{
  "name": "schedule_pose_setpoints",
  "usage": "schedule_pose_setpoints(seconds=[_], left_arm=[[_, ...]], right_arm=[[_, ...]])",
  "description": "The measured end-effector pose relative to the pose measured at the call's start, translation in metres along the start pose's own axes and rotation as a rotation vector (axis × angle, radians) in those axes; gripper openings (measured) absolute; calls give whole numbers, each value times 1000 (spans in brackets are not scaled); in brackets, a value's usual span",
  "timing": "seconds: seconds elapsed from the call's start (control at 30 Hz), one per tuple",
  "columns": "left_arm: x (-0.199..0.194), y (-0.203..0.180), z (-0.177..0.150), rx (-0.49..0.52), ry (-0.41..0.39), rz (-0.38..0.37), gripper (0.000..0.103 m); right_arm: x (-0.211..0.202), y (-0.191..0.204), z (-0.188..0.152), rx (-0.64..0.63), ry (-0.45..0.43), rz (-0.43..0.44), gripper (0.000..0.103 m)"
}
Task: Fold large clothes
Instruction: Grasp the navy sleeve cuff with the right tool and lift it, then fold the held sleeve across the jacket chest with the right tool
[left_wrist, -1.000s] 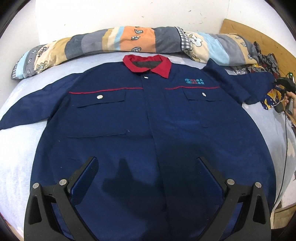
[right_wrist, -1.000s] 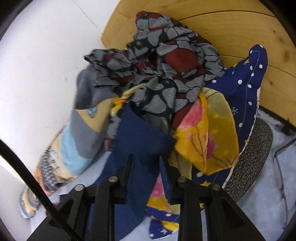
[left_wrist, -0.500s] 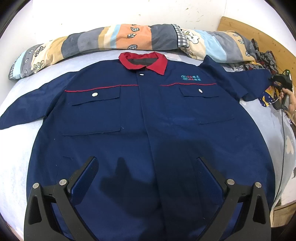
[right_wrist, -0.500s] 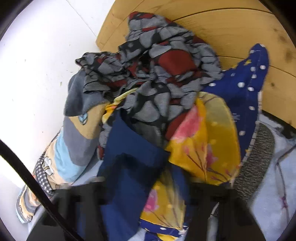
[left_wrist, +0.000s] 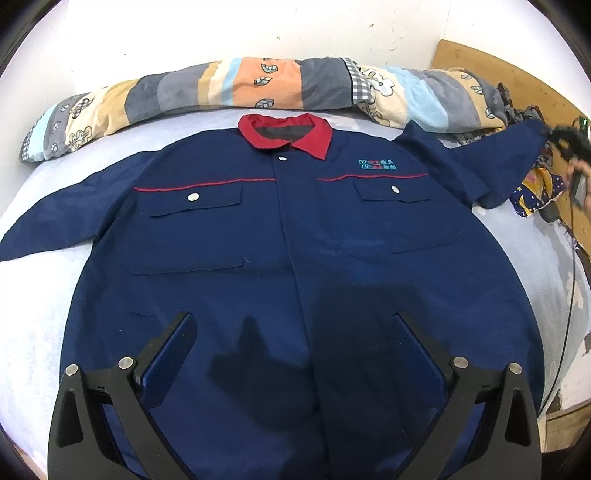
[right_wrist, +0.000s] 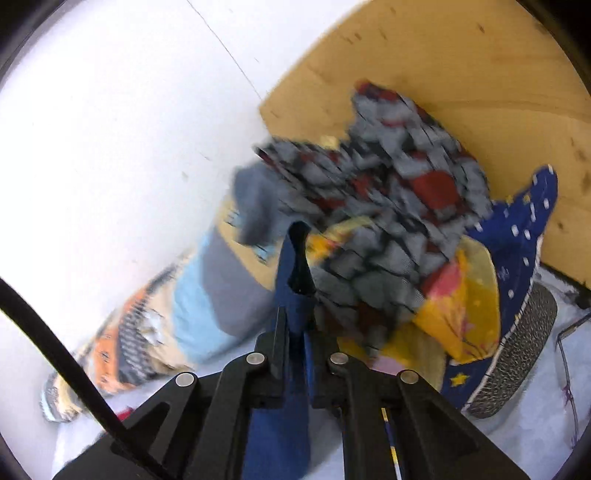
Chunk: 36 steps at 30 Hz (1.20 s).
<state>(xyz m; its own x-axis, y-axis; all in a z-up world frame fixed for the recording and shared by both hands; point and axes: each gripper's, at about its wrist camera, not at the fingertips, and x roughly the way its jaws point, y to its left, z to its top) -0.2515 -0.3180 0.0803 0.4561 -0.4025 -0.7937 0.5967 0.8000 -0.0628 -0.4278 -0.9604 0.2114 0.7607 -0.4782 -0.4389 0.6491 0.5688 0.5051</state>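
A large navy work jacket with a red collar lies face up and spread flat on the bed. Its right sleeve stretches toward the far right, raised at its end. My right gripper is shut on that sleeve's cuff, which sticks up between the fingers. In the left wrist view the right gripper shows as a dark shape in a hand at the right edge. My left gripper hangs open above the jacket's lower front, holding nothing.
A rolled patchwork quilt runs along the wall behind the jacket. A heap of patterned clothes and a blue star-print cloth lean on a wooden headboard. A black cable trails down the bed's right side. Glasses lie on the sheet.
My right gripper closed on the sleeve cuff and lifted it off the clothes heap. The sleeve end now rises at the far right. The left gripper stayed open and almost still.
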Motion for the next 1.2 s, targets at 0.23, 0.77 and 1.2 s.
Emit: schedule_pose_setpoints(seconds=[0.23, 0.77, 1.2], left_arm=[[-19, 2, -2, 2, -34, -12, 103], [-77, 54, -5, -94, -147, 52, 103], [-129, 155, -27, -343, -231, 202, 103]], right_arm=[[-64, 98, 75, -54, -118, 40, 7], [-98, 398, -27, -343, 58, 343, 7], [-17, 580, -357, -611, 448, 443, 7]])
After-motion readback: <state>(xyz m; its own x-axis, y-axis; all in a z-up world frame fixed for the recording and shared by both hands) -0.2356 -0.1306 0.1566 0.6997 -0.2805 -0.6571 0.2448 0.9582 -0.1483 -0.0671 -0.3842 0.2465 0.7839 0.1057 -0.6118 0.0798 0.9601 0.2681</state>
